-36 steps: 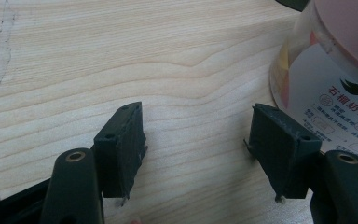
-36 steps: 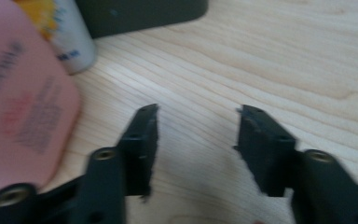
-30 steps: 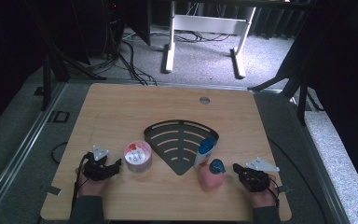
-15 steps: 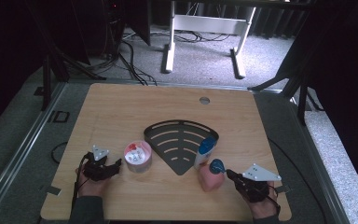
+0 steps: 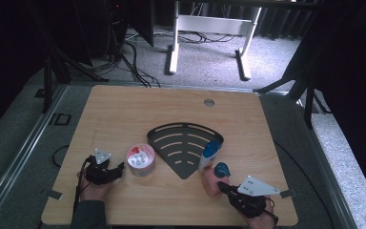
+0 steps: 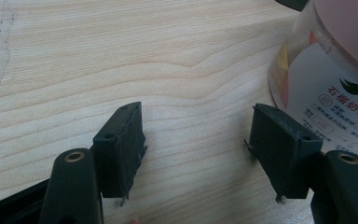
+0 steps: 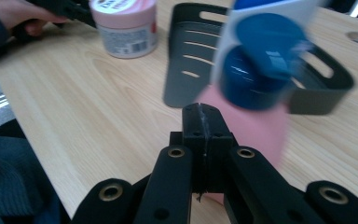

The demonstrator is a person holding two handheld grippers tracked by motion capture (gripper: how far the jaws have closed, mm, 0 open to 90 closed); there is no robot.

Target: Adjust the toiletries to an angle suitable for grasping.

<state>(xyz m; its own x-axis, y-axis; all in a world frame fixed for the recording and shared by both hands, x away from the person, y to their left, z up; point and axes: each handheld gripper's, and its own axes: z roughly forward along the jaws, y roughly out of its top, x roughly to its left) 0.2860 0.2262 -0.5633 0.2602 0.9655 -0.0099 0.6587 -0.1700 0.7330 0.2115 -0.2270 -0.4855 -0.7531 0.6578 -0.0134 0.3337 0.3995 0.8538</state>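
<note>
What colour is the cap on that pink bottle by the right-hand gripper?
Blue. The pink bottle has a blue cap; the right gripper view shows it best.

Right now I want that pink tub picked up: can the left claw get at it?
Probably yes. The left claw stands open on the bare table, with the pink tub right beside it and nothing between them.

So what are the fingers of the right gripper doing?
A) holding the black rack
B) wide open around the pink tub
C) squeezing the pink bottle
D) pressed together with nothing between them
D: in the right gripper view the right gripper has its two black fingers pressed flat against each other with nothing between them, and the pink bottle with the blue cap stands just past their tips.
</note>
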